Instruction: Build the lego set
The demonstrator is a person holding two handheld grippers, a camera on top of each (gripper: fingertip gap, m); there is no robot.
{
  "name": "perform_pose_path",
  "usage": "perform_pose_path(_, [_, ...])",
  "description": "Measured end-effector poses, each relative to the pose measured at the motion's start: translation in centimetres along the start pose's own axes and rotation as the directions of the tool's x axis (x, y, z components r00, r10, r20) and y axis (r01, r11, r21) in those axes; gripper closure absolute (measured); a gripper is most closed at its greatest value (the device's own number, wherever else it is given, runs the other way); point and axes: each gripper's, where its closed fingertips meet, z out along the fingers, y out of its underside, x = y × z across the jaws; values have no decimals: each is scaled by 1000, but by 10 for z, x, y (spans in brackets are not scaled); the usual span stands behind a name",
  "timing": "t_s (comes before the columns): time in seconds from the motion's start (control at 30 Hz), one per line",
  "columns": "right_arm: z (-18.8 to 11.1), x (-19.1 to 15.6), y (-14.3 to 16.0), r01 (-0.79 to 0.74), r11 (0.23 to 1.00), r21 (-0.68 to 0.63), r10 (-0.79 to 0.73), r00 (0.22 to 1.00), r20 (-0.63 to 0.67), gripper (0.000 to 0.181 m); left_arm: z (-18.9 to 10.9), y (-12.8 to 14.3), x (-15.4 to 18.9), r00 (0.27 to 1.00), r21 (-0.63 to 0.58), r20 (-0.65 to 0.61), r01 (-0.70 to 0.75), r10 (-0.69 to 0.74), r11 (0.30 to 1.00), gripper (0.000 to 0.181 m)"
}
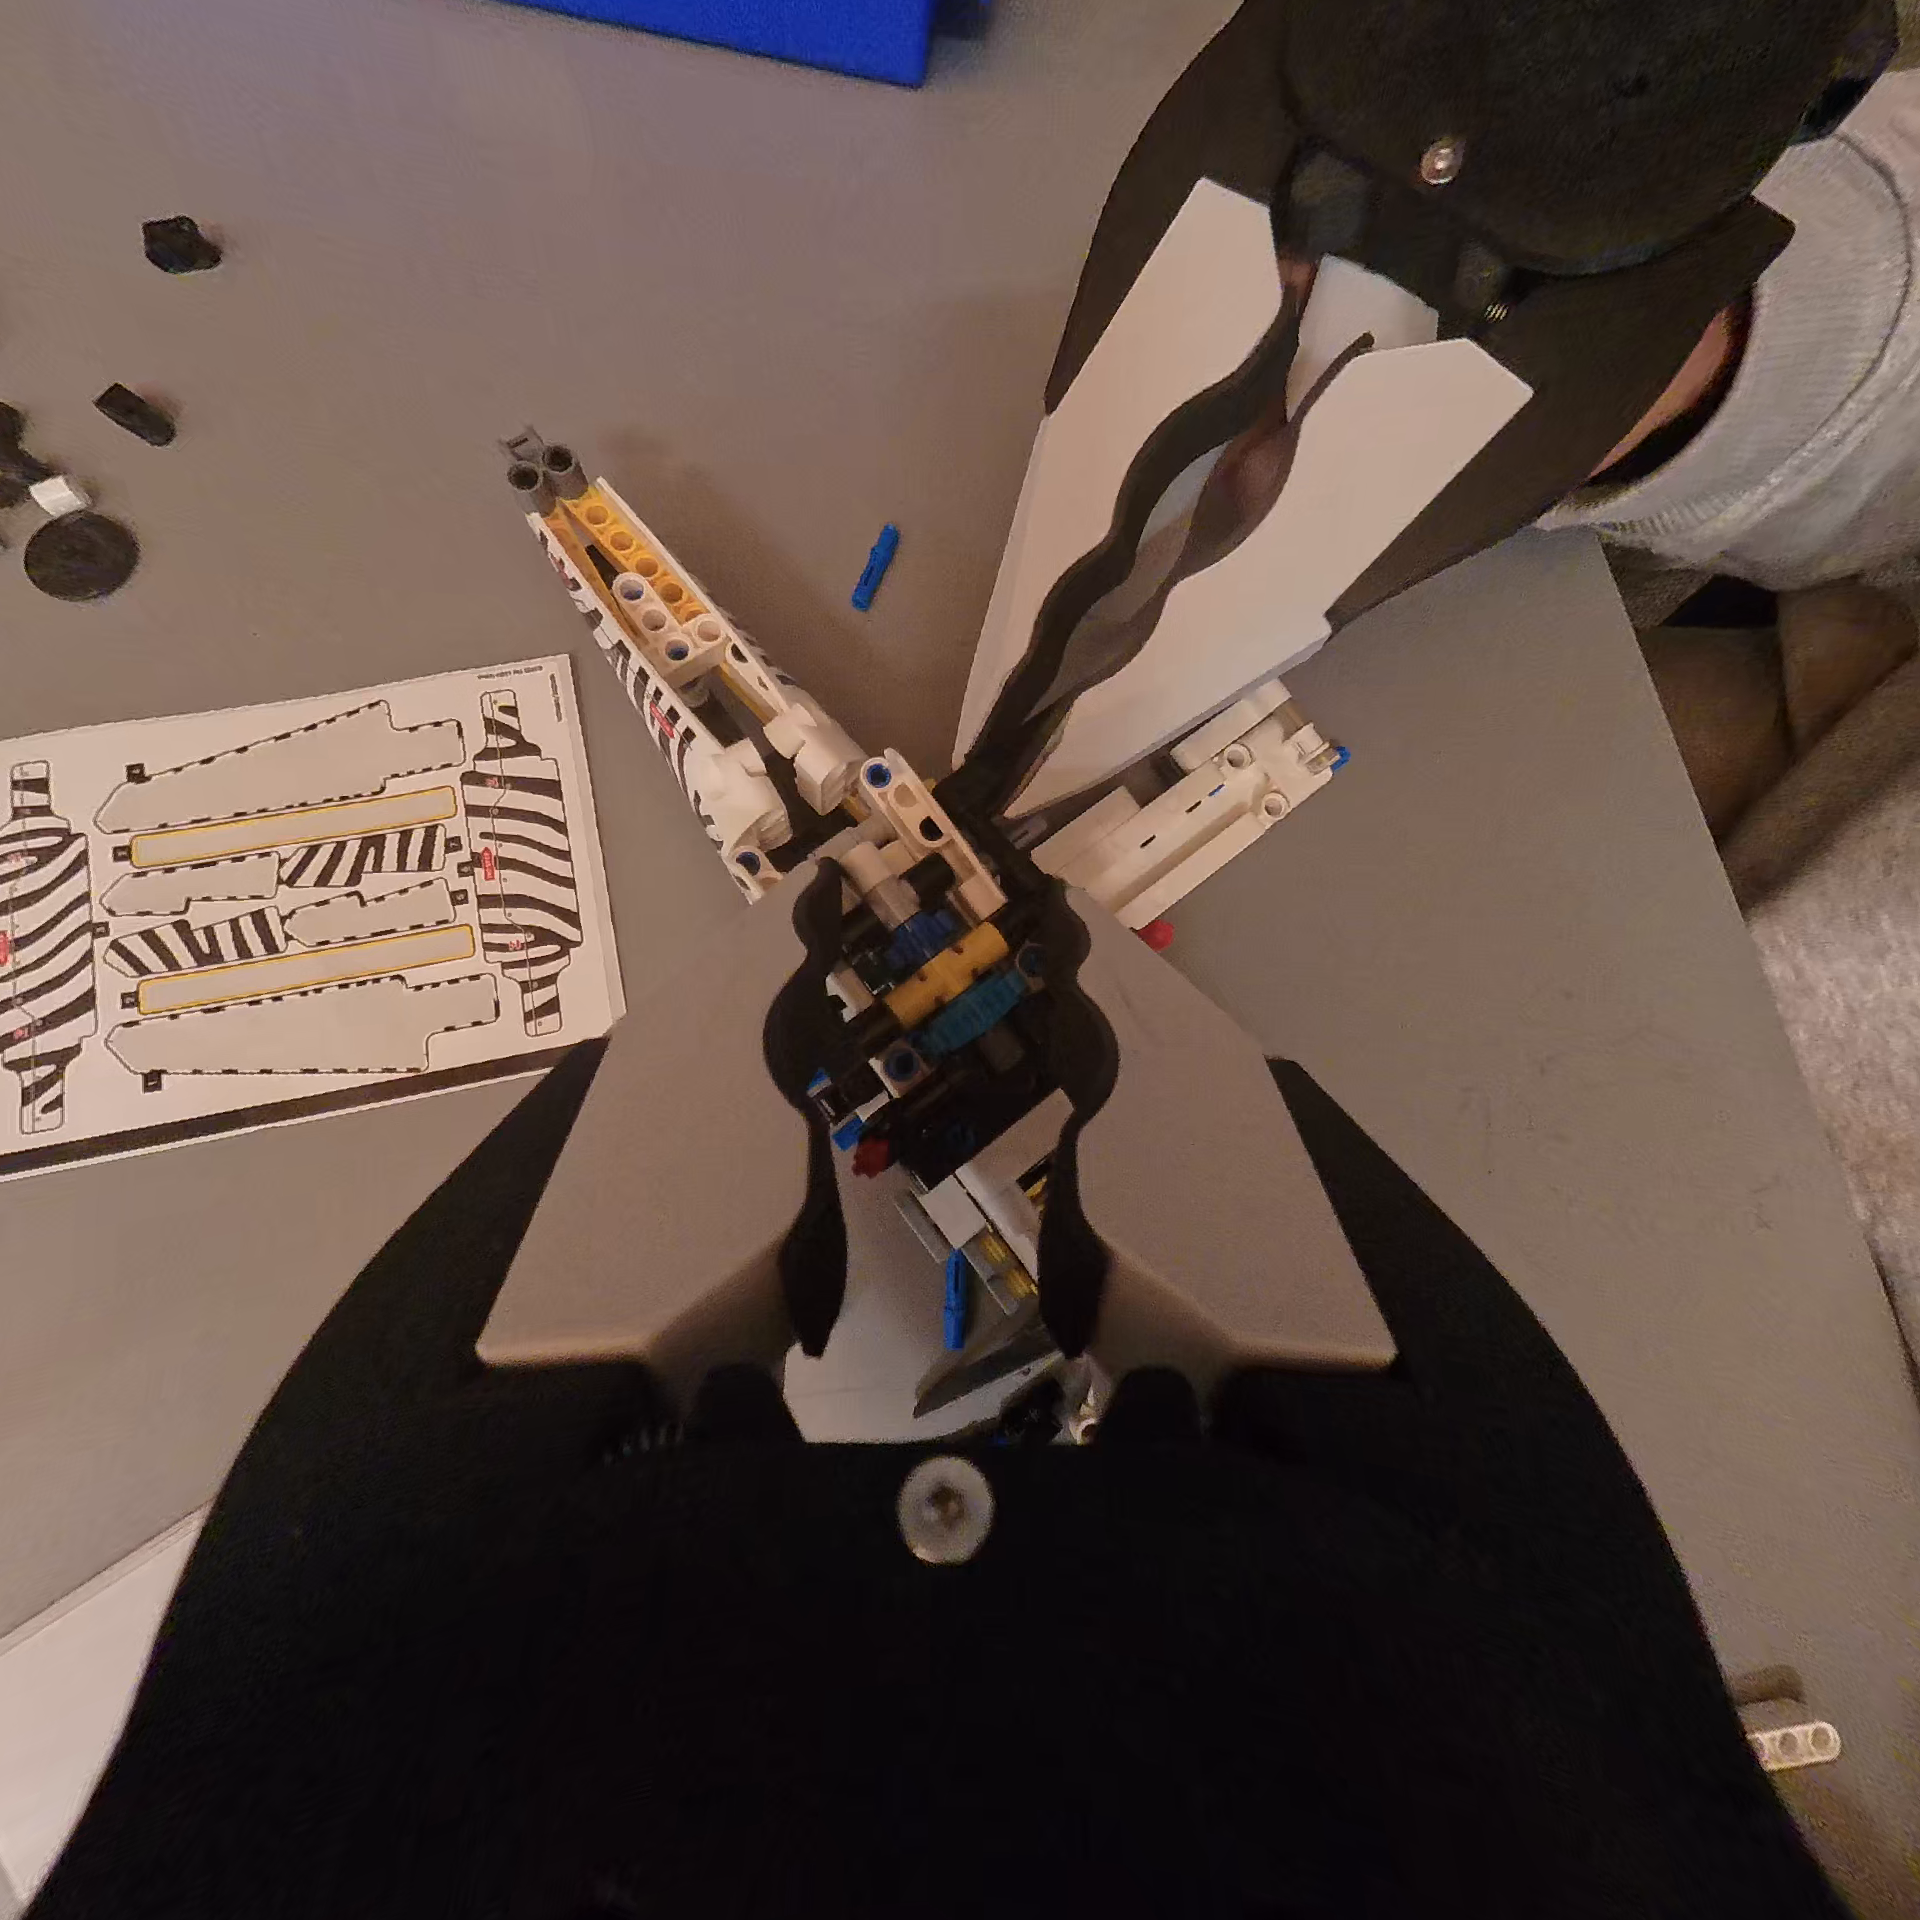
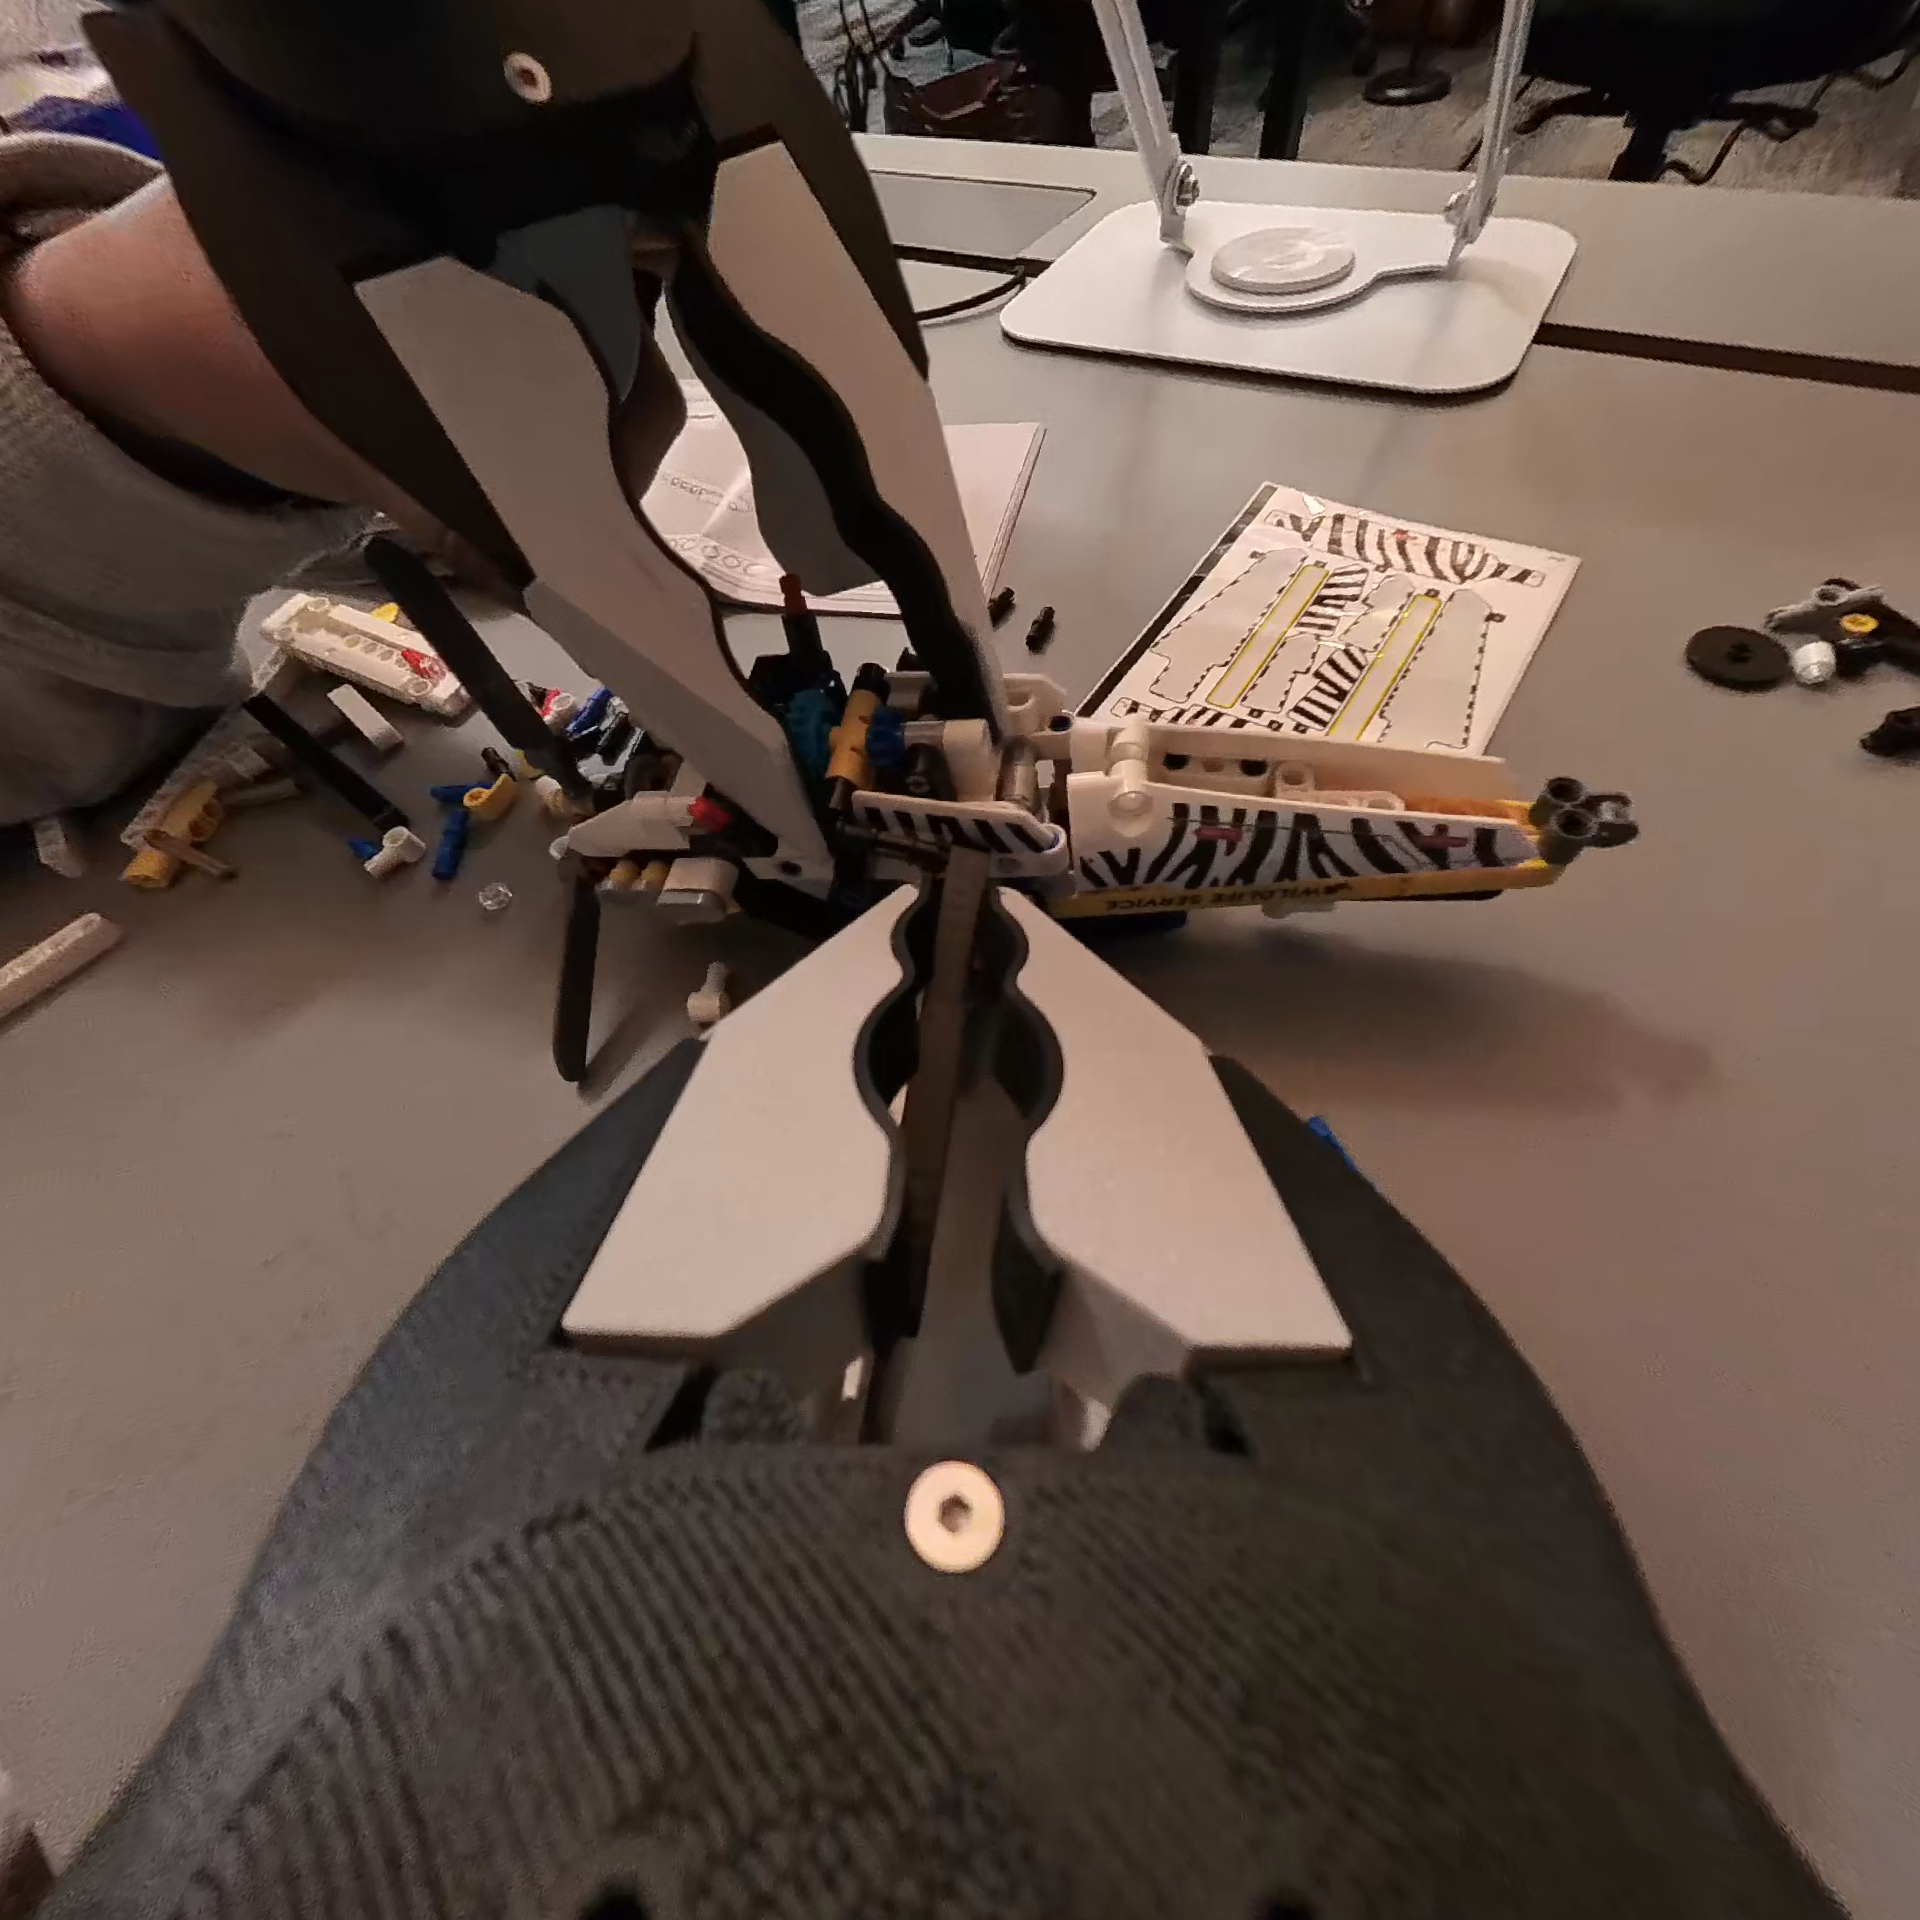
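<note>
The lego model (image 1: 940, 977) is a white and yellow helicopter body with a zebra-striped tail boom (image 1: 665, 665). It sits on the grey table (image 1: 364, 364). My left gripper (image 1: 940, 914) is shut on the model's middle, where the yellow, blue and teal gear parts are. In the right wrist view, the left gripper (image 2: 899, 758) comes down onto the model (image 2: 1195, 821) from the upper left. My right gripper (image 2: 961, 904) is shut on a thin dark grey blade (image 2: 940, 1091), whose far end touches the model's striped side. In the left wrist view, the right gripper (image 1: 982, 769) reaches in from the upper right.
A zebra sticker sheet (image 1: 281, 894) lies left of the model and also shows in the right wrist view (image 2: 1340, 644). A blue pin (image 1: 876, 566) and black parts (image 1: 78, 551) lie loose. Loose pieces (image 2: 436, 790), a booklet (image 2: 966, 488) and a lamp base (image 2: 1288, 301) are nearby. The table edge (image 1: 1704, 831) is on the right. Less than 4 cm separates the two grippers' tips.
</note>
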Motion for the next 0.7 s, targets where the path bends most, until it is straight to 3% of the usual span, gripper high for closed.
perform_pose_path(0.4, [1, 1, -1, 133, 991, -16, -133, 991, -34, 175, 0, 0, -1, 1000, 10, -16, 24, -24, 1000, 145])
perform_pose_path(0.7, [2, 1, 1, -109, 994, -12, 109, 993, 53, 175, 0, 0, -2, 999, 24, -22, 27, -27, 999, 146])
